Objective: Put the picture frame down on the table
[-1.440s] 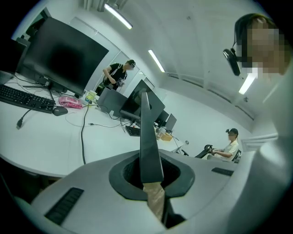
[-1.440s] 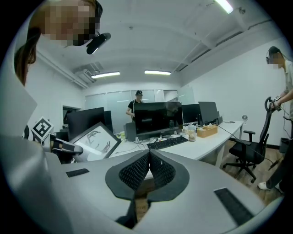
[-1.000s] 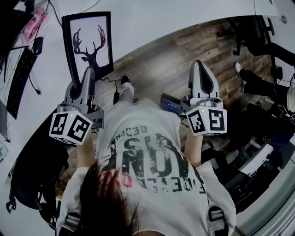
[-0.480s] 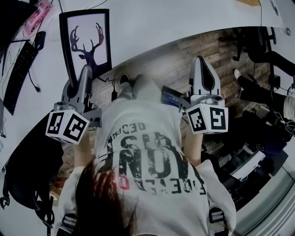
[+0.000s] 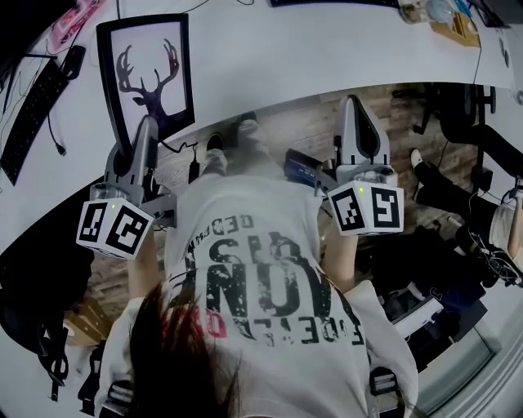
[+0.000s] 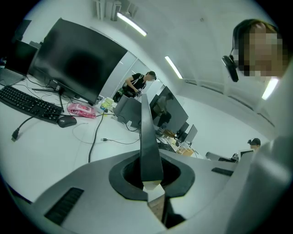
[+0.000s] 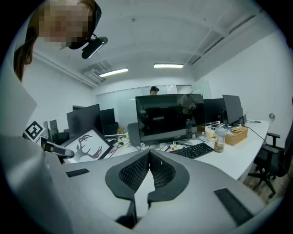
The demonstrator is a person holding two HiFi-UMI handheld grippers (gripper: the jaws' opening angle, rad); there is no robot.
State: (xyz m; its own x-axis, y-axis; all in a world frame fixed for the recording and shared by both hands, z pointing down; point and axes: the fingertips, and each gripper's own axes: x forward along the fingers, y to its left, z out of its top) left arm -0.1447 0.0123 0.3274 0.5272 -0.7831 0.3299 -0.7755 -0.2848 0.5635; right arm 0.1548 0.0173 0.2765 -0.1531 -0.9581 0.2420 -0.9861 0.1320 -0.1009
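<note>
The picture frame (image 5: 147,75), black-edged with a dark antlered deer head on white, is over the white table (image 5: 327,49) at the upper left of the head view. My left gripper (image 5: 145,129) is shut on the frame's near edge. In the left gripper view the frame (image 6: 149,132) shows edge-on, rising from between the jaws of the left gripper (image 6: 151,172). My right gripper (image 5: 358,108) is shut with nothing in it, near the table's edge. In the right gripper view its pads (image 7: 137,171) touch, and the frame (image 7: 87,146) is at the left.
A keyboard (image 5: 29,122) and a pink item (image 5: 73,20) lie left of the frame. In the right gripper view a monitor (image 7: 169,116), another keyboard (image 7: 192,150), a bottle (image 7: 219,137) and a basket (image 7: 236,135) stand on the table. Wooden floor and office chairs are below.
The left gripper and frame have shifted up and slightly left, further over the table. More of the table's top has come into view. The right gripper stays shut.
</note>
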